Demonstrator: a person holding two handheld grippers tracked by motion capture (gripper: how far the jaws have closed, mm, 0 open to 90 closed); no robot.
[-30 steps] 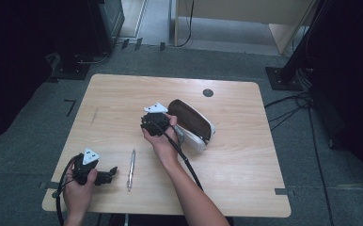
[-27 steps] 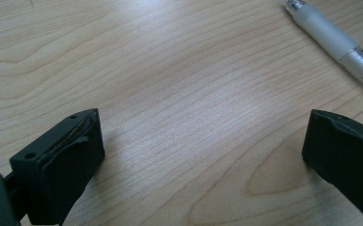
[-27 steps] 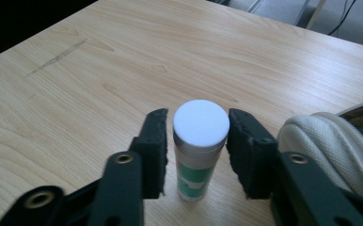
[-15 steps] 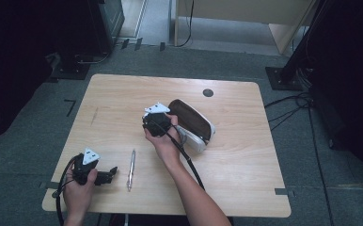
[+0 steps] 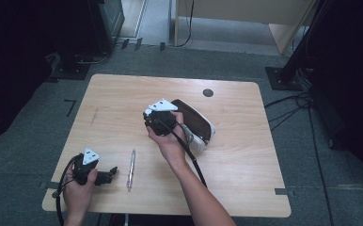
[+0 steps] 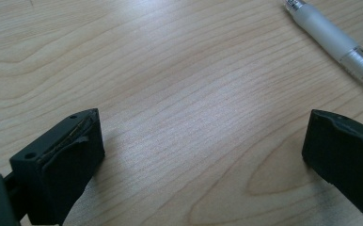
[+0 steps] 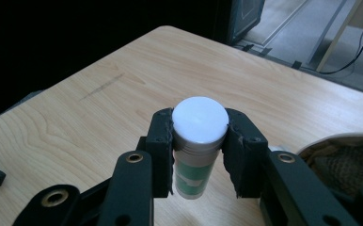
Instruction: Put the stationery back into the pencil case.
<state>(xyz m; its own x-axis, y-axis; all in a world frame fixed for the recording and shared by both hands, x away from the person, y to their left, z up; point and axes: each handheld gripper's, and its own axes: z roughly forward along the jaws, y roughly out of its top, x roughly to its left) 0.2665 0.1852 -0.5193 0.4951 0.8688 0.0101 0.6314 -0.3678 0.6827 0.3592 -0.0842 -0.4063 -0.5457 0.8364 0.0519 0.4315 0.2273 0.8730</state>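
From above, your right gripper [image 5: 163,123] has lifted slightly beside the open case [image 5: 196,123]; your left gripper [image 5: 105,175] rests near the pen [image 5: 131,169] on the bench [image 5: 245,160]. Its jaws stand wide apart over bare wood. Your right gripper's jaws, just closed, clamp a white-capped, green-labelled tube [image 7: 197,146] upright above the bench.

My right claw [image 7: 199,155] pads cover both sides of the glue stick [image 7: 197,141]; its label is unreadable. The pen [image 6: 339,44] is cut off by the frame edge.
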